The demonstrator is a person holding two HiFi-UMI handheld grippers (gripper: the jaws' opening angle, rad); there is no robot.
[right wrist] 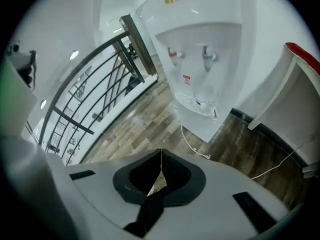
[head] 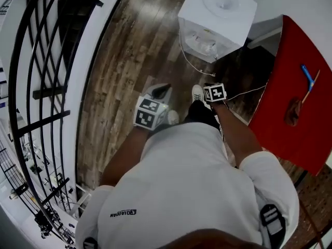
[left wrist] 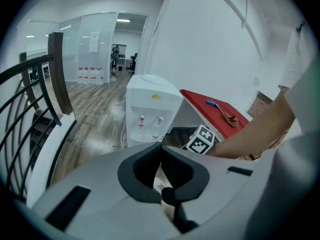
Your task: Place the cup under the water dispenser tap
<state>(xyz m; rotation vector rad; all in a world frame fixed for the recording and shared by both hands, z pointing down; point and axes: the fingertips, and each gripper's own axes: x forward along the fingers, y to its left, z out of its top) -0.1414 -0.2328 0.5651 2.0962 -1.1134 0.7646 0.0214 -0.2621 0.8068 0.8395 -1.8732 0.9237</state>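
A white water dispenser (head: 217,15) stands on the wood floor ahead of me, with a red tap (right wrist: 172,54) and a blue tap (right wrist: 208,57). What looks like a clear cup (right wrist: 205,94) stands on its drip tray under the blue tap. My left gripper (head: 158,91) is held low over the floor, well short of the dispenser, its jaws closed tip to tip (left wrist: 161,146) with nothing between them. My right gripper (head: 210,87) hangs beside it, nearer the dispenser, its jaws also together and empty (right wrist: 160,153).
A red-topped table (head: 293,82) stands at the right with a blue pen (head: 307,77) and a brown object (head: 293,112) on it. A black railing (head: 36,87) runs along the left. A white cable (head: 193,64) trails over the floor from the dispenser.
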